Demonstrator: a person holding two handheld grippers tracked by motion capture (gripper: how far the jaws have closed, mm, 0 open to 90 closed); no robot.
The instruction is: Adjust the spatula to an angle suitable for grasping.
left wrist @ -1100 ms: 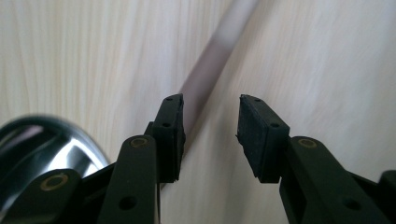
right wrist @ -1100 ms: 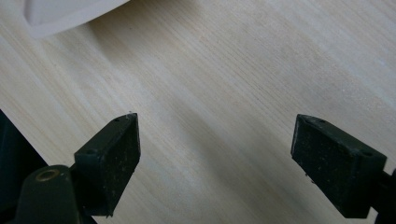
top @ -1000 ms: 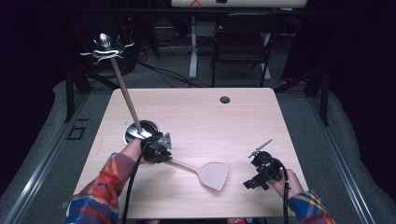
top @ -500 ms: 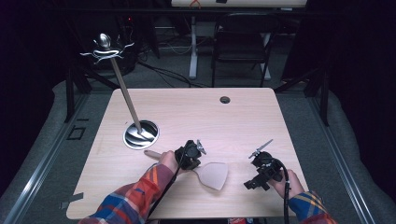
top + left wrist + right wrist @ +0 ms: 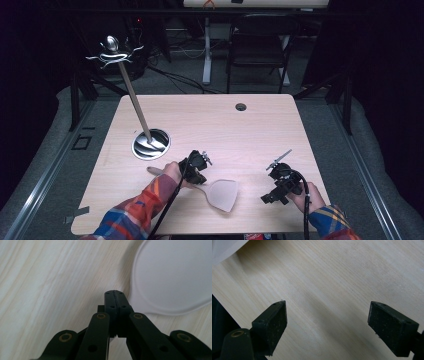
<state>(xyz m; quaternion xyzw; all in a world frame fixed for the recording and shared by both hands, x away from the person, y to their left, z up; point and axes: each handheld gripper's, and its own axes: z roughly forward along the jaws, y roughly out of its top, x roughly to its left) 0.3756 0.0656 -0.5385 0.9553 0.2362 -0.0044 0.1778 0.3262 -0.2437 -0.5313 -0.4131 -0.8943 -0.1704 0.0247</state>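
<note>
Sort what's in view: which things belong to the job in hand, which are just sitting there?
In the job: spatula; left gripper, shut over its handle; right gripper, open, nearby.
Just there: utensil stand; table; chair.

Light wood-grain table with rounded corners. A round metal stand base sits near the left edge, bearing a slanted wooden pole. A pale spatula lies flat near the front edge, about midway along it, handle pointing toward the left edge. A dark cable hole lies near the far edge.
</note>
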